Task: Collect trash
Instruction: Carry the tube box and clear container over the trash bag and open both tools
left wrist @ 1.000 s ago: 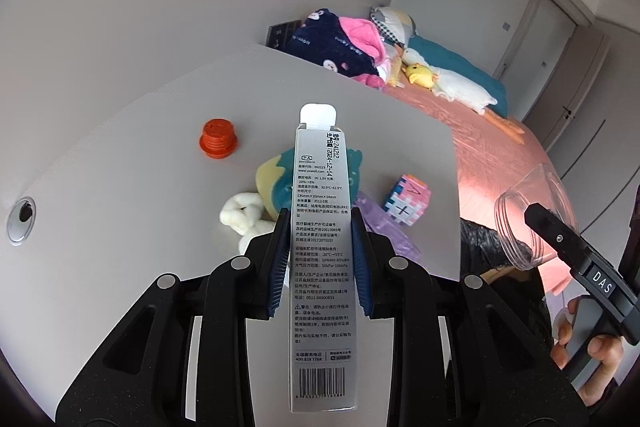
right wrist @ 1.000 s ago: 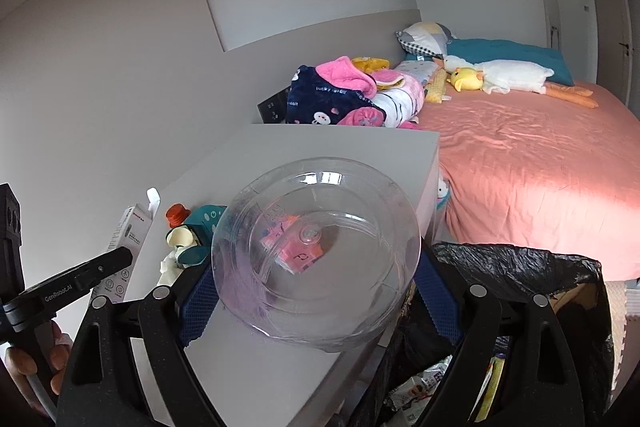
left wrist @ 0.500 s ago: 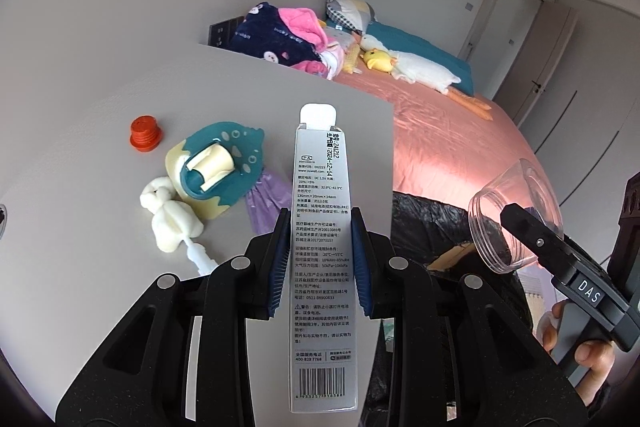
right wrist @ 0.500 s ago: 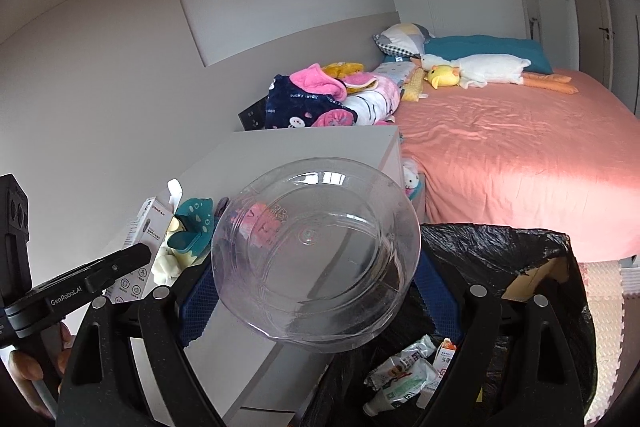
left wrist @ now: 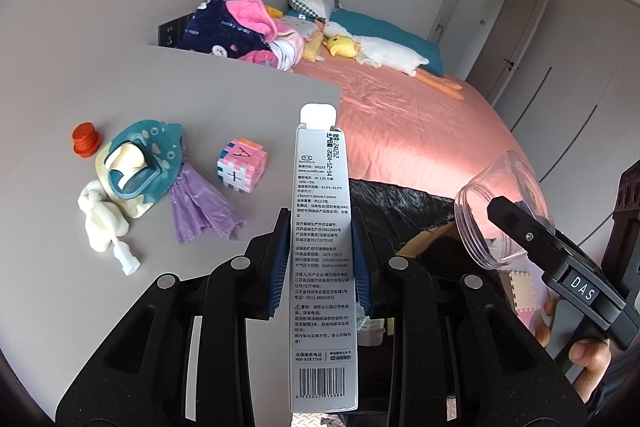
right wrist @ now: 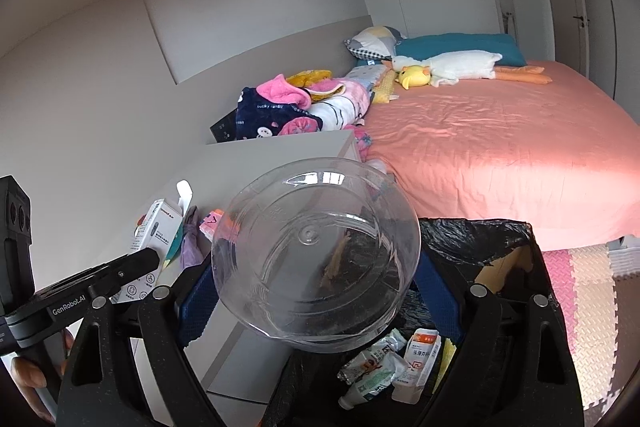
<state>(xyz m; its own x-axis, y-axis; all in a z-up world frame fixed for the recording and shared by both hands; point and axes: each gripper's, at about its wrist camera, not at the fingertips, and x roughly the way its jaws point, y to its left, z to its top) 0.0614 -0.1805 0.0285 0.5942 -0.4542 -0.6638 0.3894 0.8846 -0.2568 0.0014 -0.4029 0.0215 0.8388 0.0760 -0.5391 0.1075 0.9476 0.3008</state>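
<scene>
My left gripper (left wrist: 320, 259) is shut on a long white carton box (left wrist: 322, 267) with printed text and a barcode, held upright over the table's right edge; the box also shows in the right wrist view (right wrist: 158, 227). My right gripper (right wrist: 316, 283) is shut on a clear plastic jar (right wrist: 316, 251), seen bottom-first, held above the black-lined trash bin (right wrist: 500, 239). The jar also shows at the right of the left wrist view (left wrist: 492, 211), over the bin (left wrist: 400, 203). The bin holds several cartons and wrappers (right wrist: 400, 359).
On the grey table (left wrist: 120, 95) lie an orange cap (left wrist: 85, 139), a teal tape holder (left wrist: 138, 167), a white plush (left wrist: 102, 223), a purple bag (left wrist: 200, 211) and a pink puzzle cube (left wrist: 241, 167). A pink bed (right wrist: 500, 147) lies behind.
Both grippers have moved right, away from the table top. The jar now hangs over the open bin, and the box has reached the table's right edge beside the bin.
</scene>
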